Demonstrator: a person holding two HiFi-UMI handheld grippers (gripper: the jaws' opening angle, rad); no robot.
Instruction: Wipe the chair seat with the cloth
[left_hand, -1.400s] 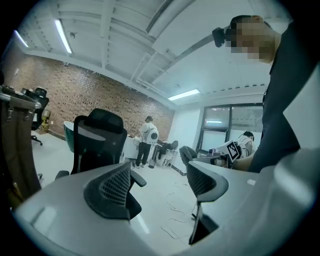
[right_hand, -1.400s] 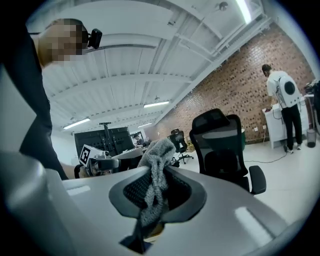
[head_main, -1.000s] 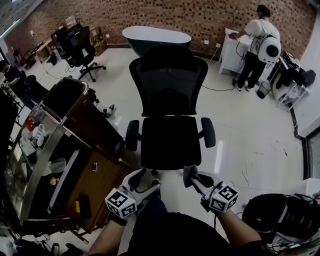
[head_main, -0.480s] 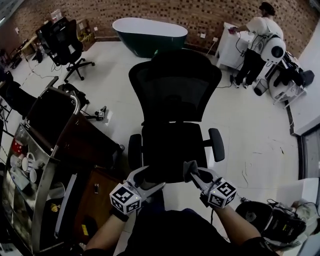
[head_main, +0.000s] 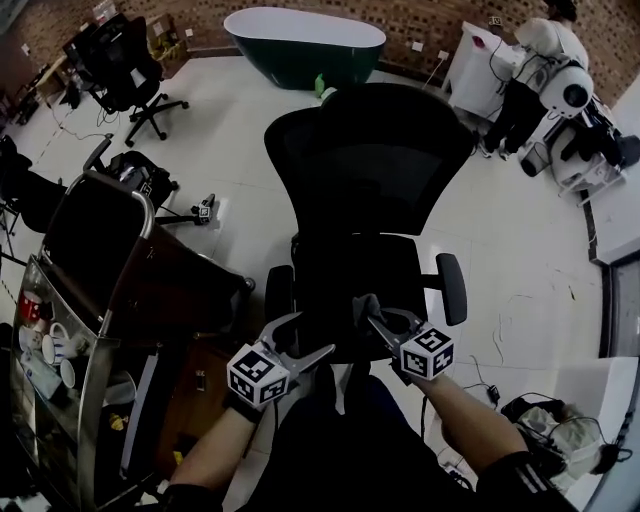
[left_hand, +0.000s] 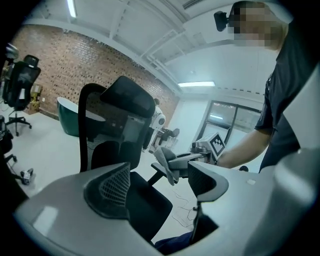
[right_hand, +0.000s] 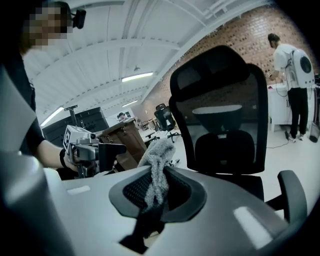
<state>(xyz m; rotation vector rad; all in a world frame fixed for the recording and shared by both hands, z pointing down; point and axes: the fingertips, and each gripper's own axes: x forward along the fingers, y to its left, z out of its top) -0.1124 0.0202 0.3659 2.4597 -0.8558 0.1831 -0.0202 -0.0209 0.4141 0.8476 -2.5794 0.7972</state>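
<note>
Two grippers sit low in the head view, side by side just above my lap. My left gripper (head_main: 305, 338) has its jaws wide apart with nothing between them; its own view shows only the seat (head_main: 360, 280) through the gap. My right gripper (head_main: 374, 318) has its jaws pressed together on the cloth (right_hand: 156, 165), a grey fuzzy wad that sticks up out of the pinch, with a short tail trailing down between the pads. The cloth is at the front edge of the seat, right of centre; I cannot tell whether it touches the seat. The chair (head_main: 370, 160) faces me, black, with a mesh backrest upright behind the seat. One armrest (head_main: 452, 288) stands on each side, and the right one is near my right gripper. A dark cart (head_main: 95, 225) with a metal frame is close on the left, on the pale glossy floor (head_main: 520, 260). Beyond the chair, a dark tub (head_main: 300, 40) with a white rim stands against the brick wall (head_main: 420, 20). A person (head_main: 545, 45) in a white top is at the far right by a white cabinet.
</note>
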